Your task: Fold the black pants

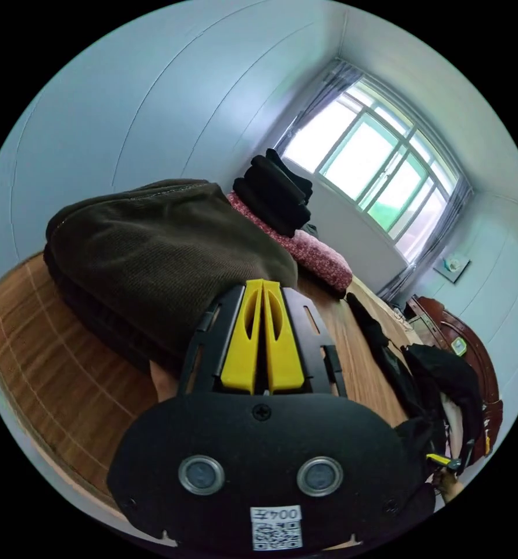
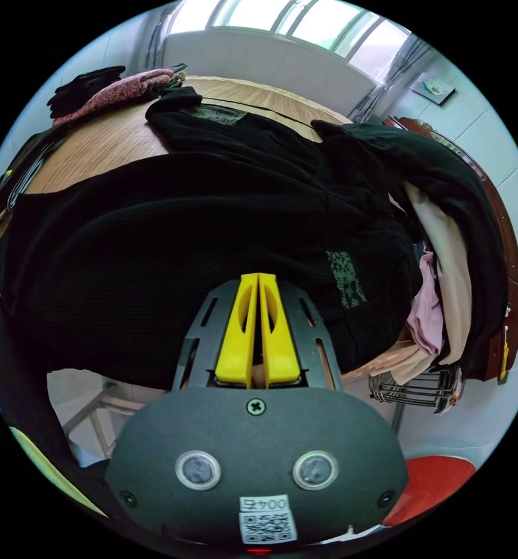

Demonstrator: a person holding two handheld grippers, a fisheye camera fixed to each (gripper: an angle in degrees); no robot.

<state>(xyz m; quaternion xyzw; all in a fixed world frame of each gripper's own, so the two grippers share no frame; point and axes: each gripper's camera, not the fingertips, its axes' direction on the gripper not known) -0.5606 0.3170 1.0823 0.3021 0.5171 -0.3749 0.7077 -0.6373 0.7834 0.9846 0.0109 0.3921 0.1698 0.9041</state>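
Black pants (image 2: 171,244) lying spread across wooden table (image 2: 125,140), hem hanging off near edge; looking mostly unfolded, so main folds prob. still to do; right gripper (image 2: 258,285) sitting at near edge w/ jaws closed together, can't tell if cloth is pinched; left gripper (image 1: 263,291) jaws also closed, nosing at folded brown garment (image 1: 154,250); patches on pants blurred, no writing legible.

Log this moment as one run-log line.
left gripper: shut, by brown stack | right gripper: shut, over black pants | pants: spread on mat
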